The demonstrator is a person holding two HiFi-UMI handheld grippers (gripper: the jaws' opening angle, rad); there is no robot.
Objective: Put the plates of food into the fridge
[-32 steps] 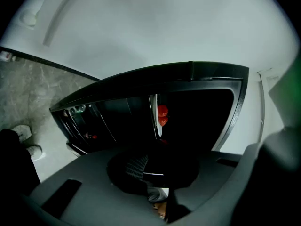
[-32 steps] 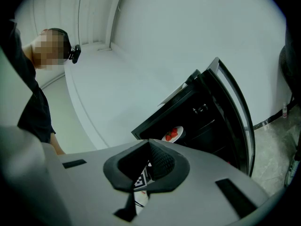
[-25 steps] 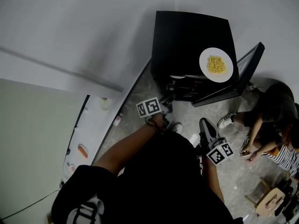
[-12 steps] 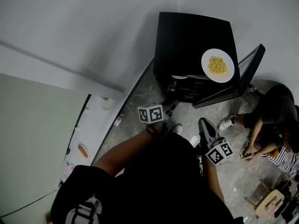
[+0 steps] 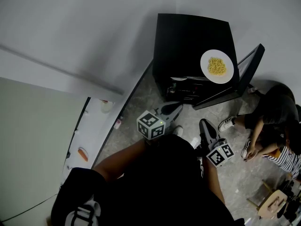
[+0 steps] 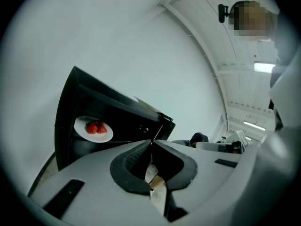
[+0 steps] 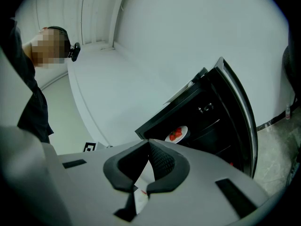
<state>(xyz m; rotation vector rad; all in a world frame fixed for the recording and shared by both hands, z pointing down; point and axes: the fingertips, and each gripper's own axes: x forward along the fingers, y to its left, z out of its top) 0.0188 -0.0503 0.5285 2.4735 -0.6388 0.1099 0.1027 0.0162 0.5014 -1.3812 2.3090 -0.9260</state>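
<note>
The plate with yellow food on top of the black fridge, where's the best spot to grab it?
Probably the bare white rim of the plate, on its near side, coming in level from the fridge front. It lies flat with the yellow food heaped in the middle, so one jaw over and one under the rim should pinch it clear of the food.

Looks more like a bare test room than a real kitchen. Small black fridge (image 5: 193,46) against a plain white wall (image 5: 94,22), speckled grey floor (image 5: 136,112) in front of it, white counter (image 5: 91,126) with food bits to its left, people (image 5: 275,112) sat on the floor to its right, strip lights (image 6: 264,67) overhead.
</note>
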